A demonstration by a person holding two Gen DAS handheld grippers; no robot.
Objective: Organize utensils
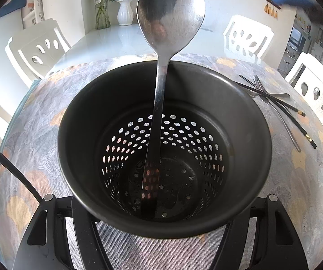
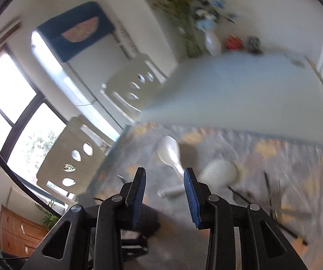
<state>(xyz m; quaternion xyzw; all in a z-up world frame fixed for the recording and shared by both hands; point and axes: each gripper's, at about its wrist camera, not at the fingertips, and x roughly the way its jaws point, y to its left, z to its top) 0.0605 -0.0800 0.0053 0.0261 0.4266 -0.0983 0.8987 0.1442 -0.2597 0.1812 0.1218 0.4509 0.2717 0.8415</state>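
Left gripper (image 1: pixel 161 231) pinches the near wall of the black perforated holder (image 1: pixel 247 139), its arms on either side of the rim. The holder stands on the patterned cloth (image 1: pixel 37 135) at the bench's near end. A steel spoon (image 1: pixel 161 85) stands inside, handle down, bowl leaning over the far rim. Right of the holder, forks (image 1: pixel 274 103) and black chopsticks (image 1: pixel 296 112) lie crossed on the cloth. Right gripper (image 2: pixel 164 193) hangs spread, nothing between its blue pads (image 2: pixel 137 193), above a white spoon (image 2: pixel 169 151); that view is blurred.
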